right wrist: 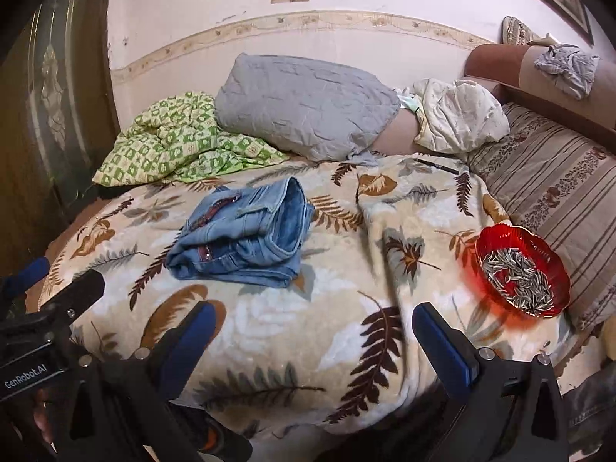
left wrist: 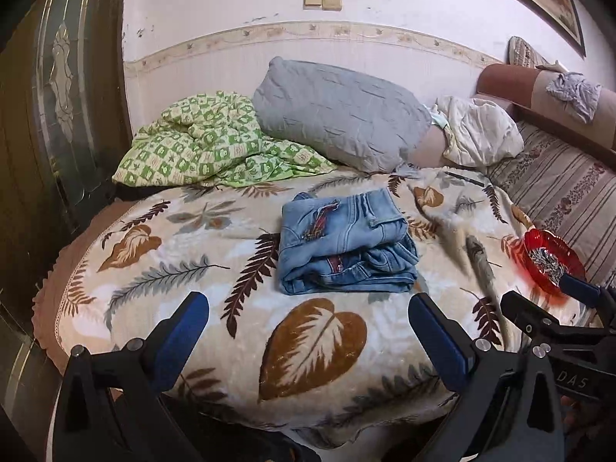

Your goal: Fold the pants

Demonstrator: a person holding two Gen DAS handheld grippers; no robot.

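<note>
Left wrist: left gripper (left wrist: 308,331) spread wide, empty, above leaf-print blanket (left wrist: 315,346); folded jeans (left wrist: 346,244) just ahead, apart from fingers.

Right wrist: right gripper (right wrist: 313,337) spread, empty; jeans (right wrist: 242,238) ahead-left; red bowl of sunflower seeds (right wrist: 521,269) ahead-right.

Light blue jeans (left wrist: 344,244) with a red embroidered patch lie on a beige blanket (left wrist: 215,304) printed with brown and grey leaves. At ten o'clock, a green-and-cream checked quilt (left wrist: 200,146); at twelve, a grey pillow (left wrist: 338,111); at three, a red bowl (right wrist: 521,269). Grippers' fingers (left wrist: 184,331) are blue-padded.
</note>
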